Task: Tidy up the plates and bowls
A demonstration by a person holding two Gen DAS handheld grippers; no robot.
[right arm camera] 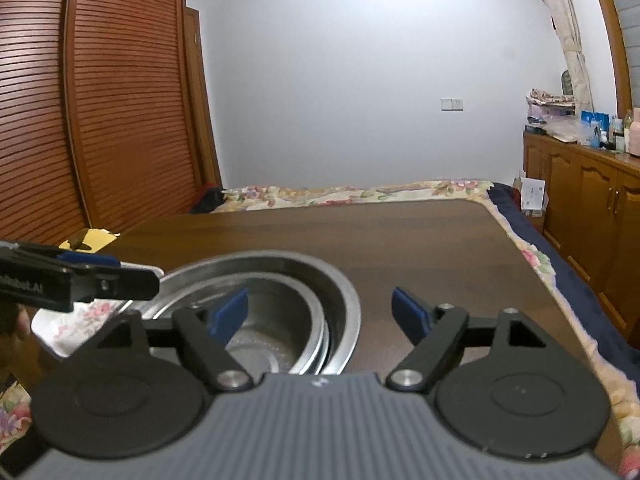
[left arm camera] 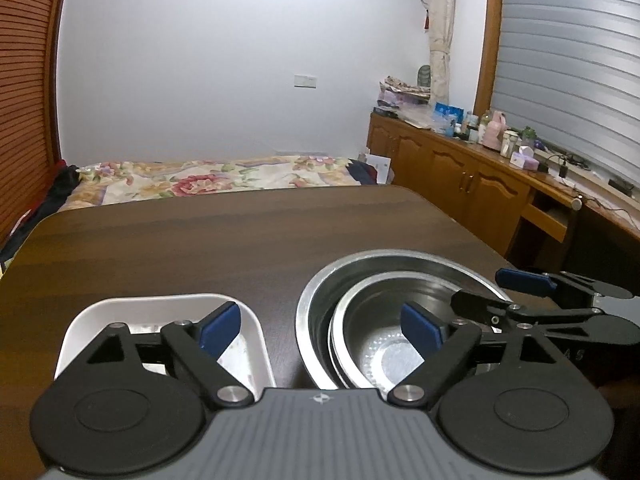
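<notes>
Two nested round steel bowls [left arm camera: 384, 320] gleam on the dark wood-grain table [left arm camera: 200, 240] beside a white rounded-square dish [left arm camera: 256, 344], the left gripper [left arm camera: 320, 326] and right gripper [right arm camera: 320, 312] both spread wide, empty.

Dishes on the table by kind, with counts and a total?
Steel bowls, nested: at least 2, the large outer bowl and the smaller bowl inside it; a further rim may sit between them.
White rectangular tray: 1
Total: at least 3

The left gripper [left arm camera: 320, 326] hides the near ends of the white tray [left arm camera: 80, 328] and nested steel bowls [left arm camera: 320, 304].
</notes>
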